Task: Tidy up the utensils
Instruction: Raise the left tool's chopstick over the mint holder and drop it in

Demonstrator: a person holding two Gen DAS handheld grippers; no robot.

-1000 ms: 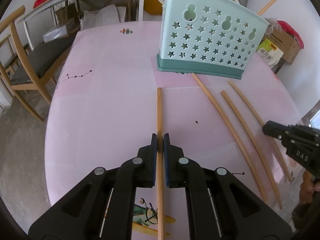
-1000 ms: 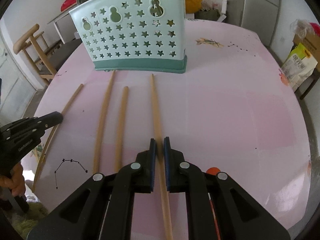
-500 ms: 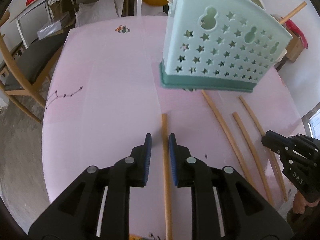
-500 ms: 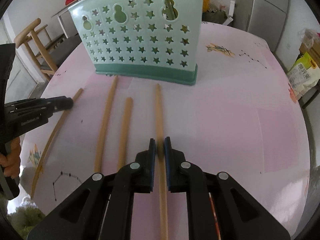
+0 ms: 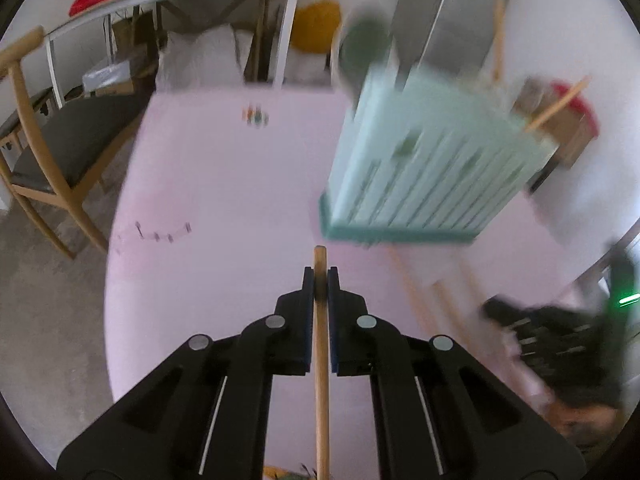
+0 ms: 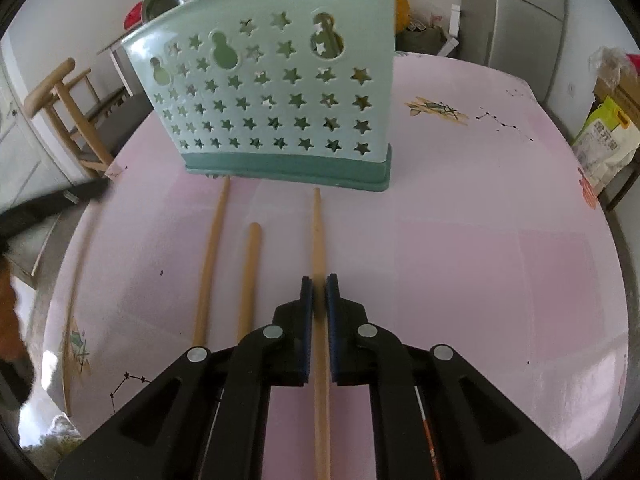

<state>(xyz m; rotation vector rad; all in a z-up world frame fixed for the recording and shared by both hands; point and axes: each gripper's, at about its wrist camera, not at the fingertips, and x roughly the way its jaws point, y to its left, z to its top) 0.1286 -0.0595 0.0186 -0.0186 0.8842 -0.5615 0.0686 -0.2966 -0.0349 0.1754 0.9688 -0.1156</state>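
Left gripper (image 5: pixel 320 276): my jaws are clamped narrow on a chopstick (image 5: pixel 321 360); its tip pokes just past the pads. The view is smeared by motion, so I judge the stick is off the table, though I cannot confirm it.

Right gripper (image 6: pixel 319 286): my jaws sit close on either side of a second chopstick (image 6: pixel 318 240) lying on the pink table (image 6: pixel 480 260). They look pinched onto it, and its far tip points at the holder's base.

Holder (image 6: pixel 280 92): the mint caddy with star cut-outs stands upright on the far side of the table. In the left view it is up and to the right of my held stick, blurred (image 5: pixel 432 168).

Loose sticks: two more (image 6: pixel 210 264) (image 6: pixel 249 280) lie side by side left of the right gripper, ends toward the holder, and a thinner one (image 6: pixel 76 300) lies near the table's left edge.

Step in hand: both grippers have taken a stick; I judge this is the carry toward the holder, led by the left.

Next move: lift the tip above the rim, stand the stick near vertical over the open top, then ease the jaws apart. Which compartment is free I cannot tell from here.

Risk: a thin round stick may swivel in the pads or catch the rim.
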